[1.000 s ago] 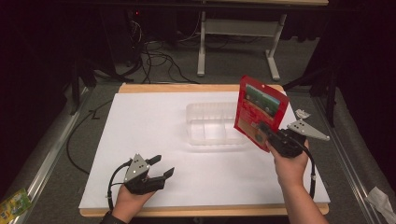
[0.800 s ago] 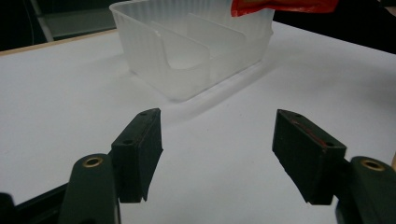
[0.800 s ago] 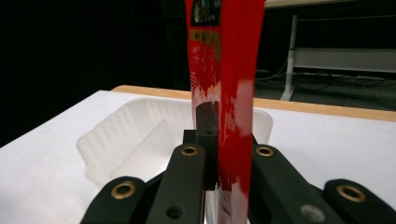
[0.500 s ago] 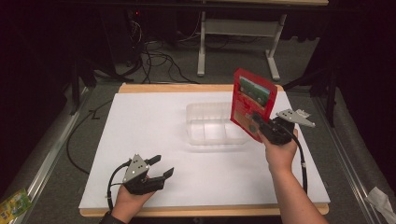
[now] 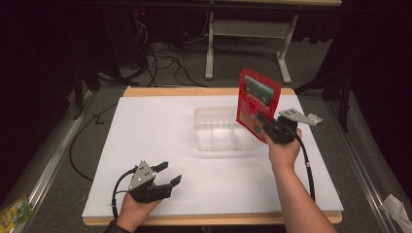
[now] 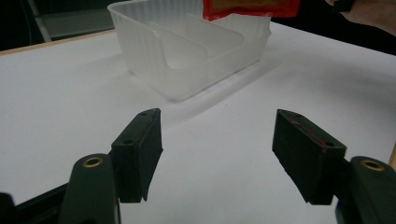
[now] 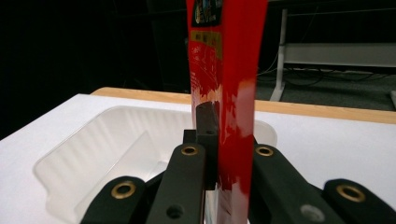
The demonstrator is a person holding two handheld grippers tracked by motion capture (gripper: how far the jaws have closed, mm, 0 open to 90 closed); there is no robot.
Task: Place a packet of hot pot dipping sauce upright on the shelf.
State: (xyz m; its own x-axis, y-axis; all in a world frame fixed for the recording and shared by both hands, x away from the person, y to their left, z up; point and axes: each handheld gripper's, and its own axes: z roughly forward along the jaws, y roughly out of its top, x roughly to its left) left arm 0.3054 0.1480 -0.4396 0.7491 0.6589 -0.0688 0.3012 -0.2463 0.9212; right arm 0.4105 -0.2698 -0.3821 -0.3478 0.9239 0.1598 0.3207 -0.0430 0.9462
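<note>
A red snack pouch (image 5: 258,103) stands upright in the air, pinched near its lower edge by my right gripper (image 5: 262,124), which is shut on it. The pouch hangs over the right end of a clear plastic tray (image 5: 214,130) in the middle of the white table. In the right gripper view the red pouch (image 7: 224,88) rises edge-on between the jaws, with the tray (image 7: 93,158) just beyond and below. My left gripper (image 5: 167,174) rests open near the table's front left, nothing between its fingers. Ahead of the left gripper (image 6: 217,156), the tray (image 6: 154,70) has an inner divider.
The white table top (image 5: 145,136) has a wooden border. Cables and a white desk frame (image 5: 243,43) lie on the floor beyond it. A metal rail runs along each side of the table. A green packet (image 5: 12,211) lies on the floor at lower left.
My right gripper has carried the red pouch left and away from the person, from beside the tray's right edge to over its right end. The left gripper has stayed put.
</note>
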